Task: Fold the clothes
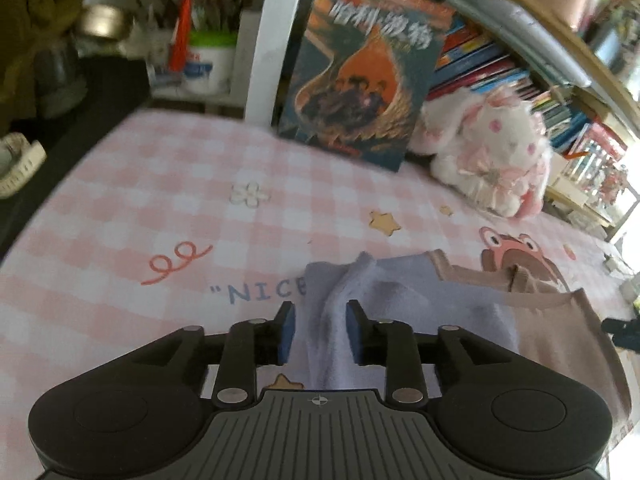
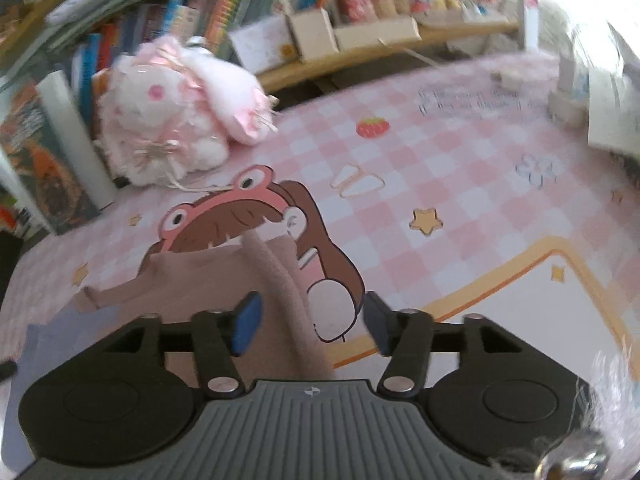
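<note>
**Two grippers over a lilac and brown garment on a pink checked mat**

Closest in the left wrist view, the left gripper (image 1: 320, 330) has its blue pads apart, with a raised ridge of the garment's lilac cloth (image 1: 348, 320) running up between them; whether the pads touch the cloth cannot be told. To the right, the garment (image 1: 552, 344) turns brown. It lies on the mat (image 1: 132, 208), covering part of a printed word. Only this view shows the tall book (image 1: 360, 72) face-on, standing at the mat's far edge, and the pen holders (image 1: 200, 56) far left.

In the right wrist view, the right gripper (image 2: 310, 320) stands released, jaws wide. A brown fold (image 2: 280, 292) passes between its pads, nearer the left one, touching neither. Only here is the frog-hat cartoon (image 2: 248, 220) seen whole, the garment's edge overlapping it. Farther off, this view alone shows the strawberry print (image 2: 372, 127) and cardboard boxes (image 2: 376, 36). Both views show the plush rabbit (image 2: 176, 112) and bookshelf (image 2: 160, 12).
</note>
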`<action>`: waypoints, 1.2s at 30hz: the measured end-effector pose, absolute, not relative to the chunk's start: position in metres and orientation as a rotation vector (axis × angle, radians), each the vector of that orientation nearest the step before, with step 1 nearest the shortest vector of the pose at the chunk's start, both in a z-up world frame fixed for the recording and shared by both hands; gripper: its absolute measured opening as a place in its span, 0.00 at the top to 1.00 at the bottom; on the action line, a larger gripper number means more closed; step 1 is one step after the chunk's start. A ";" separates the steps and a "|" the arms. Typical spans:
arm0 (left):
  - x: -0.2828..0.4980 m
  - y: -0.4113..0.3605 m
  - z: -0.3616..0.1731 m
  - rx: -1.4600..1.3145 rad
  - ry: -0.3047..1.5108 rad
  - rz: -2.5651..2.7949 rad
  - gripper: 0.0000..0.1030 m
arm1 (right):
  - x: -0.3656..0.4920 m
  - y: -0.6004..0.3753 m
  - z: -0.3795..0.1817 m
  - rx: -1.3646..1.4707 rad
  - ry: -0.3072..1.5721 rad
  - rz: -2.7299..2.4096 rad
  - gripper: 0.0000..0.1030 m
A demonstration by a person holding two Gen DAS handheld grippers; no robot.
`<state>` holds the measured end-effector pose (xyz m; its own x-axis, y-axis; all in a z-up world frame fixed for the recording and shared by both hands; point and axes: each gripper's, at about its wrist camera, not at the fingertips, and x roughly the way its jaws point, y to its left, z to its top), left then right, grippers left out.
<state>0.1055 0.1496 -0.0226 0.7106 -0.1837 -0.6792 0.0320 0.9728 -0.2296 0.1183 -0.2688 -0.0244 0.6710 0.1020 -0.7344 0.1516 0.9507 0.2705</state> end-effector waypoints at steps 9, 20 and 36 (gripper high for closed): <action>0.047 0.118 -0.003 -0.171 0.758 0.003 0.35 | 0.081 -0.264 -0.008 0.129 0.797 0.105 0.13; -0.018 0.035 0.002 -0.179 0.770 0.135 0.20 | 0.038 -0.279 -0.021 -0.036 0.830 0.311 0.01; -0.065 -0.032 -0.007 -0.183 0.836 0.212 0.12 | 0.003 -0.305 -0.035 -0.133 0.868 0.468 0.00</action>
<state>-0.0646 -0.0315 -0.0075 0.6514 0.1135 -0.7502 -0.2573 0.9632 -0.0776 0.0026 -0.3048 -0.0348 0.5521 0.3416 -0.7606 -0.4477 0.8910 0.0751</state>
